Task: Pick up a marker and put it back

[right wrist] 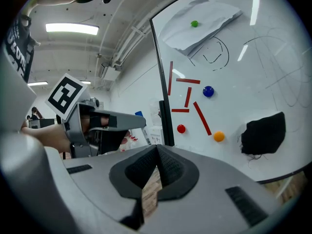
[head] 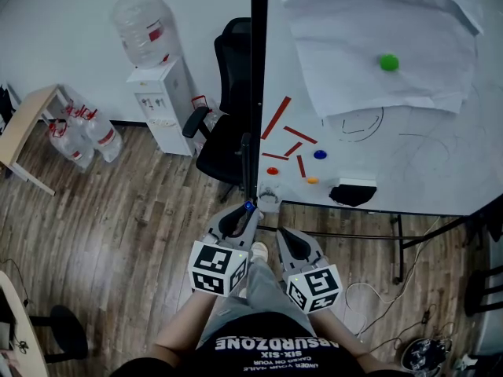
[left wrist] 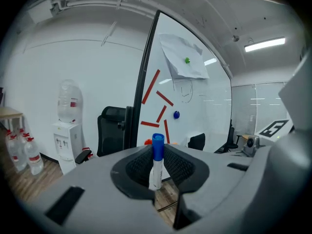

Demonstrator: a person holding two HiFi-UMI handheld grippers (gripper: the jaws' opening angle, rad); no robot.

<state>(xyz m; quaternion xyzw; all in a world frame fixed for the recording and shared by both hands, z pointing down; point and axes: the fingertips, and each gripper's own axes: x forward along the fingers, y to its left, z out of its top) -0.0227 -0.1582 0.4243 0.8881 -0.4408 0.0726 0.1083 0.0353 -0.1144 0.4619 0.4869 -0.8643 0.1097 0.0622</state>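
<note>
A white marker with a blue cap [left wrist: 156, 161] stands upright between the jaws of my left gripper [left wrist: 157, 149], which is shut on its body. In the head view that gripper [head: 242, 213] is low in the middle, and the marker's blue cap [head: 248, 206] shows at its tip, just left of a small clear cup [head: 269, 200] at the whiteboard's lower left corner. My right gripper [head: 286, 240] is beside it on the right, a little lower. Its jaws [right wrist: 157, 151] meet at the tips with nothing between them. The left gripper [right wrist: 102, 126] also shows in the right gripper view.
The whiteboard [head: 440, 155] fills the right side, with a paper sheet [head: 385, 30], a green magnet [head: 389, 62], red strips [head: 276, 117], small round magnets [head: 320, 154] and a black eraser [head: 353, 192]. An office chair [head: 228, 93], a water dispenser [head: 161, 100] and water bottles [head: 82, 132] stand at the left.
</note>
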